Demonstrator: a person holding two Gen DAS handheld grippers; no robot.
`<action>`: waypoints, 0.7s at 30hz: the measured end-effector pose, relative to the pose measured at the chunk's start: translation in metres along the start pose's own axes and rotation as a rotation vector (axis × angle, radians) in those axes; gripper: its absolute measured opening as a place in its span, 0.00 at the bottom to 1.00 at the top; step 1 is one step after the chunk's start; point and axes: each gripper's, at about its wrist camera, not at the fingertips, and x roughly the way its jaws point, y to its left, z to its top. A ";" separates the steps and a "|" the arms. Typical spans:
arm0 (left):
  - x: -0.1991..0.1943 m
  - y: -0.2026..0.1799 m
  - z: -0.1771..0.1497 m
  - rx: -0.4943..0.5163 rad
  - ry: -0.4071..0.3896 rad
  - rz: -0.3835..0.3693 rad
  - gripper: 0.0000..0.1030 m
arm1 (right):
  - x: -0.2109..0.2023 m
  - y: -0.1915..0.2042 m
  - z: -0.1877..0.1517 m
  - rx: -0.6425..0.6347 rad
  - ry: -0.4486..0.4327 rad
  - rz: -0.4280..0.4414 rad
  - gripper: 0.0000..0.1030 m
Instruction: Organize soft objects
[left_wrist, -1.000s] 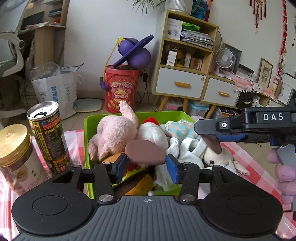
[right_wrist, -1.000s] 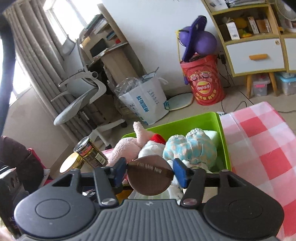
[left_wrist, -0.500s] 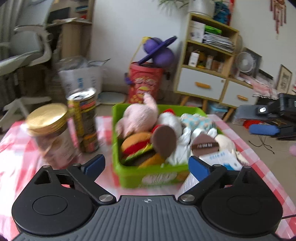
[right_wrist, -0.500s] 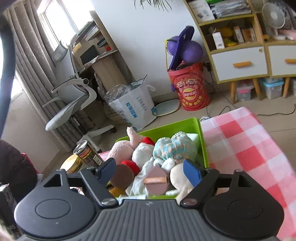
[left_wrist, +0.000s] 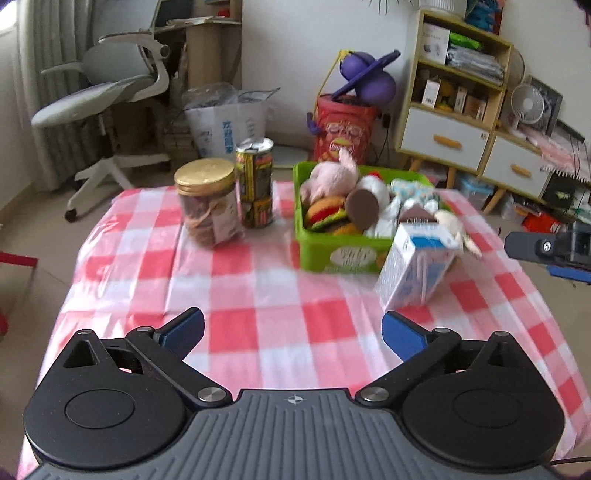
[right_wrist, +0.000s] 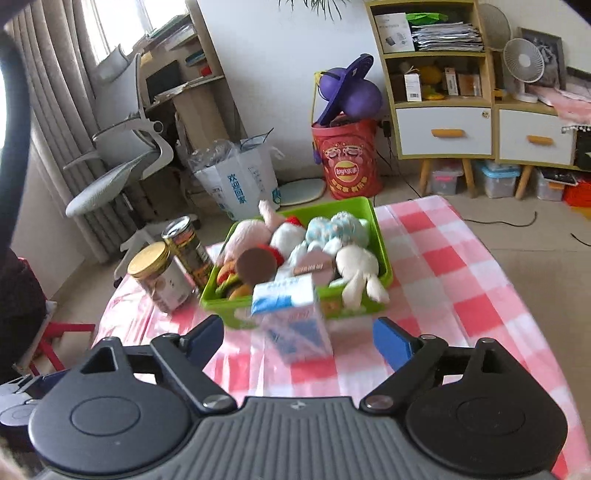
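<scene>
A green bin (left_wrist: 341, 254) (right_wrist: 380, 236) on the checked tablecloth is full of soft toys: a pink plush rabbit (left_wrist: 332, 179) (right_wrist: 247, 234), a plush burger (left_wrist: 327, 214), a round brown pad (left_wrist: 364, 210) (right_wrist: 256, 264), a blue plush (right_wrist: 338, 227) and a white plush rabbit (right_wrist: 356, 267) hanging over the rim. My left gripper (left_wrist: 293, 332) is open and empty, well back from the bin. My right gripper (right_wrist: 297, 338) is open and empty, also back from it.
A blue and white carton (left_wrist: 417, 267) (right_wrist: 295, 315) stands in front of the bin. A gold-lidded jar (left_wrist: 208, 201) (right_wrist: 157, 275) and a can (left_wrist: 255, 182) (right_wrist: 188, 251) stand left of the bin. The right gripper shows at the left wrist view's right edge (left_wrist: 550, 251).
Both grippers let go of the round pads they held over the bin, opened wide and drew back from it. The pads now lie in the bin.
</scene>
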 end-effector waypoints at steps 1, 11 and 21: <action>-0.003 0.000 -0.002 0.003 0.002 0.009 0.95 | -0.004 0.003 -0.004 0.006 0.005 -0.007 0.66; -0.013 0.021 -0.007 -0.089 0.040 0.022 0.95 | -0.016 0.017 -0.021 -0.001 0.036 -0.064 0.70; -0.018 0.018 -0.002 -0.078 0.029 0.051 0.95 | -0.007 0.024 -0.025 -0.011 0.068 -0.087 0.71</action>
